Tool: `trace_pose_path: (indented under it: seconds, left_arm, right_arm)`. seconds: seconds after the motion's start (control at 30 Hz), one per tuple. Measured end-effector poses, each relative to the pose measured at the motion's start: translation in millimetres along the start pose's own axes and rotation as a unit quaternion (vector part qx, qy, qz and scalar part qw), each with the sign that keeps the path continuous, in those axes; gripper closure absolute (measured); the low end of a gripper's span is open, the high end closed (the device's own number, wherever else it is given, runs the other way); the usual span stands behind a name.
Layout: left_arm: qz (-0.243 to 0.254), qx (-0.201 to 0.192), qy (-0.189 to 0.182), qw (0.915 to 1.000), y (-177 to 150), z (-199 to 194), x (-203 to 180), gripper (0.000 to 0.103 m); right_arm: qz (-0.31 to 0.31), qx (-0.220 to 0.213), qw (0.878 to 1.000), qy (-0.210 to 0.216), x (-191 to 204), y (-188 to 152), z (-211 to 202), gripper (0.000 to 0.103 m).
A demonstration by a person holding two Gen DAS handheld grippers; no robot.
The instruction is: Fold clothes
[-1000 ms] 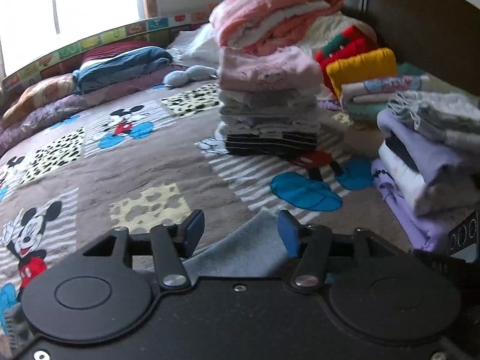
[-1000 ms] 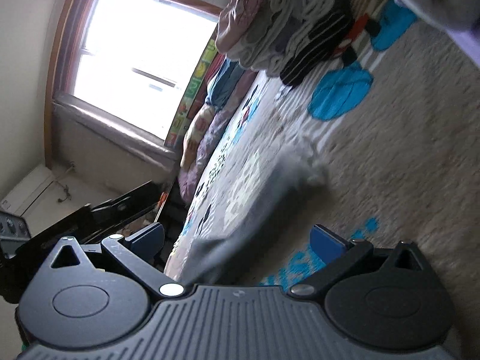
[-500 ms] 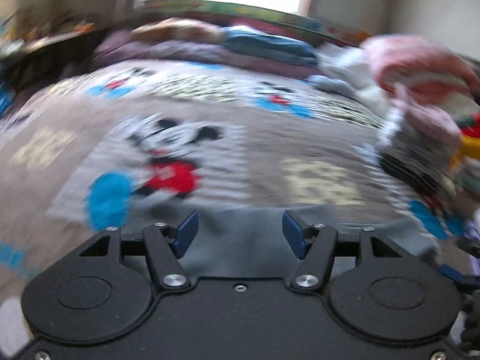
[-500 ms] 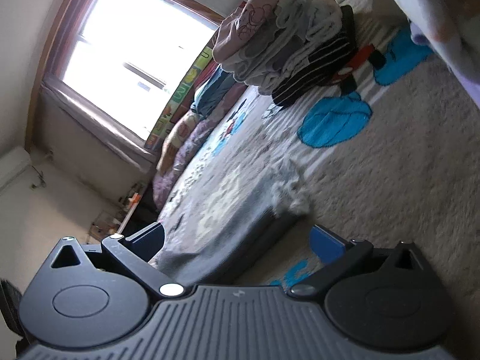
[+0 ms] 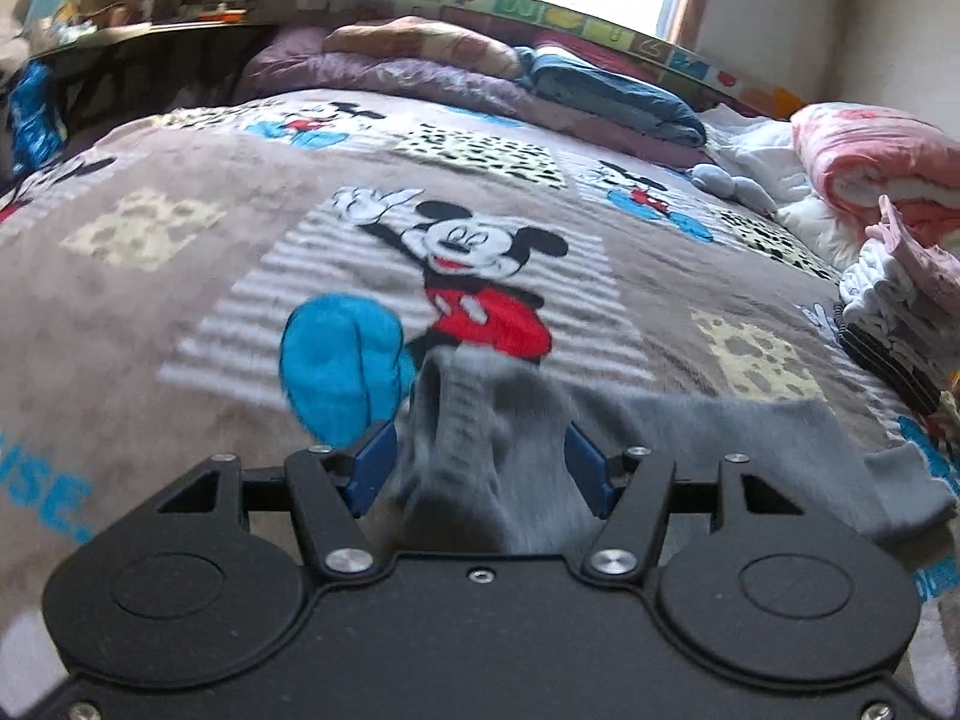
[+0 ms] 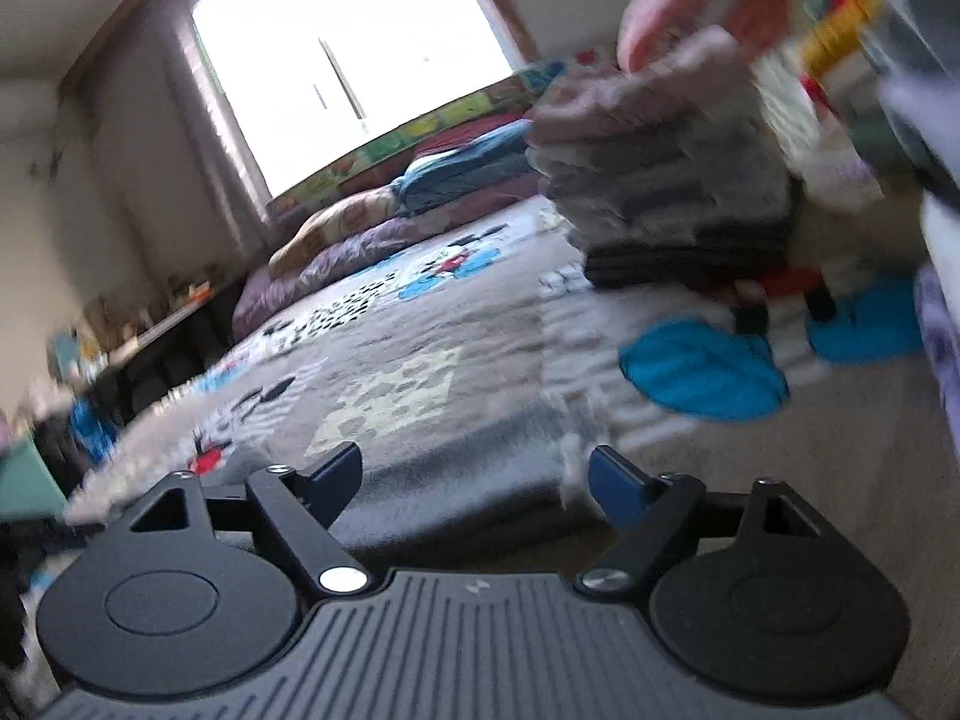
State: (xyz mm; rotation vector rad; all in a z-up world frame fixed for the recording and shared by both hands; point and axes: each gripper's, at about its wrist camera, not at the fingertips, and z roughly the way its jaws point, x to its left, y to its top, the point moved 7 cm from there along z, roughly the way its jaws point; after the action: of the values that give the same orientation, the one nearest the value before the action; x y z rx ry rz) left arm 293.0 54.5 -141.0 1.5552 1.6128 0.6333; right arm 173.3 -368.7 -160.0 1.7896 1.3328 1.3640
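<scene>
Grey knit garment (image 5: 516, 420) bunched between your left tool's (image 5: 483, 468) parted blue pads.
It lies on the Mickey-print bed blanket (image 5: 180, 276); pad contact is blurred. Your right tool (image 6: 474, 480) gapes wide, gripping nothing, over its smeared grey edge.

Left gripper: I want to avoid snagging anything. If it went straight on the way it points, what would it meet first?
The left gripper would meet the bunched grey knit garment first; it already sits between the open blue fingers. Beyond lies the Mickey Mouse fleece blanket, though depth is unclear.
</scene>
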Motion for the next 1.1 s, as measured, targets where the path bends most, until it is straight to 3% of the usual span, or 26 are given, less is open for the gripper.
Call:
trace_pose_path:
  seconds: [0.1,0.2,0.37,0.5,0.63,0.8,0.83,1.1]
  left_arm:
    - [0.027,-0.003,-0.014,0.9995,8.1,9.5,-1.7,0.042]
    - [0.025,-0.002,-0.026,0.9993,7.7,17.8,1.4,0.042]
    - [0.028,0.014,-0.035,0.9989,5.9,31.2,5.8,0.045]
    - [0.033,0.024,-0.041,0.9983,4.7,39.1,7.1,0.047]
    - [0.032,0.028,-0.035,0.9985,5.3,42.7,10.6,0.061]
    - [0.035,0.022,-0.033,0.9986,8.0,39.4,13.2,0.074]
    - [0.04,0.019,-0.031,0.9985,8.4,38.4,12.1,0.077]
    - [0.101,-0.022,-0.015,0.9945,9.6,18.1,-0.6,0.078]
  right_arm:
    - [-0.058,0.011,0.998,-0.009,8.7,12.6,7.1,0.021]
    - [-0.096,0.037,0.995,-0.019,8.3,20.2,21.9,0.024]
    - [-0.136,0.105,0.985,-0.018,2.0,21.9,62.0,0.037]
    - [-0.164,0.143,0.976,-0.011,3.3,19.1,91.2,0.037]
    - [-0.172,0.177,0.969,-0.02,-3.2,12.6,109.7,0.04]
    - [-0.177,0.16,0.971,-0.015,0.8,15.0,104.4,0.073]
    - [-0.177,0.155,0.972,-0.012,2.0,16.5,102.4,0.084]
    - [-0.188,0.074,0.979,-0.009,23.0,34.8,67.0,0.089]
